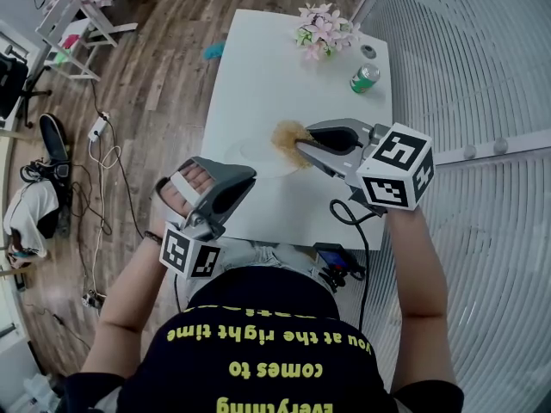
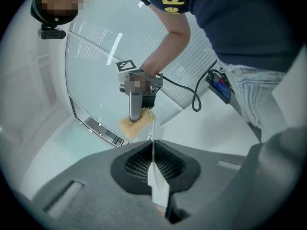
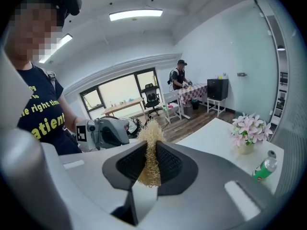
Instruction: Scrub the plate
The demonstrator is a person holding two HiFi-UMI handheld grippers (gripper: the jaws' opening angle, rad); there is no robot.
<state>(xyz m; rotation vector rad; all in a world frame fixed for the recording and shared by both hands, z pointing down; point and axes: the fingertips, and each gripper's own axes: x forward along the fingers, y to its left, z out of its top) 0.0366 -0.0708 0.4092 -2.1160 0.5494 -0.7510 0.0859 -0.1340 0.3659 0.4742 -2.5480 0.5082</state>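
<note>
The white bench [image 1: 258, 76] carries everything. In the head view the plate [image 2: 156, 183], white on white and hard to outline, lies toward the bench's 6 o'clock edge, close to the person. The left gripper [image 1: 248, 176] comes in from the plate's 7 o'clock. Its fingers are closed on the plate's rim, which shows edge-on as a thin white strip pinched between them in the left gripper view. The right gripper [image 1: 301, 144] reaches in from 3 o'clock, fingers clamped on a tan, wiry scrubber [image 1: 290, 136] whose tuft sticks out past the fingertips at the plate's 1 o'clock. Whether the tuft presses on the plate or hangs just above it cannot be told. Flowers [image 1: 323, 31] stand at the bench's 12 o'clock and a green can [image 1: 364, 78] at about 2 o'clock, both well apart from the work. I judge the step in hand to be the scrubbing itself, with the plate steadied and the scrubber poised at its far side. The next move calls for bringing the tuft down onto the plate's face and sweeping across it, while the left grip holds firm so the plate does not slide.
</note>
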